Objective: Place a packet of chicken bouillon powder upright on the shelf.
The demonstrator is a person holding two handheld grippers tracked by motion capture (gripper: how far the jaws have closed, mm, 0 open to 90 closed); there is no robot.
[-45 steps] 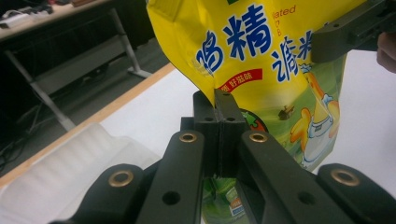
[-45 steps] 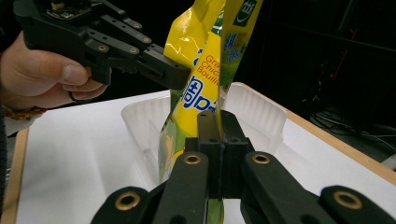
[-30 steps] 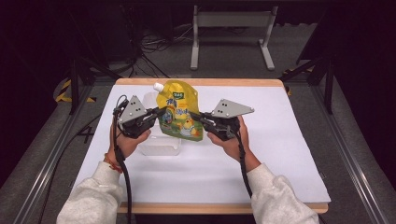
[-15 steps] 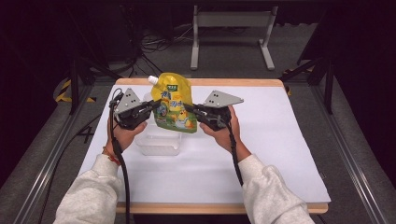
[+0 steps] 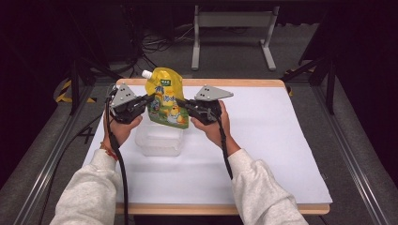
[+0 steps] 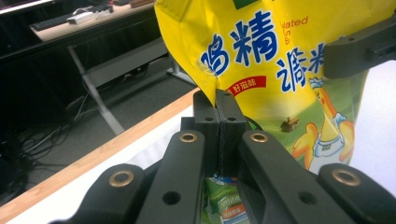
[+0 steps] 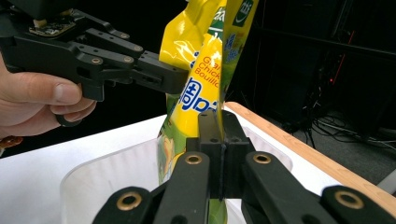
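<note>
Yellow pouch point(image 5: 165, 98) held upright over clear tub point(image 5: 159, 139), likely for lowering in; left gripper point(image 5: 149, 99) and right gripper point(image 5: 180, 103) each clamped on opposite side edges, keeping it taut.

The yellow seasoning pouch point(image 6: 280, 70) is cut off by the top edge in the left gripper view, so its cap and upper print are lost; its lower corner is hidden behind the left gripper point(image 6: 219, 112). In the right gripper view the pouch point(image 7: 205, 70) again runs past the top edge, and its lower part is masked by the right gripper point(image 7: 218, 130). The clear plastic container point(image 7: 107, 182) is cropped by the bottom edge there. In the high view the small lettering on the pouch point(image 5: 165, 96) is too small to read, and both sleeves leave the bottom edge.
</note>
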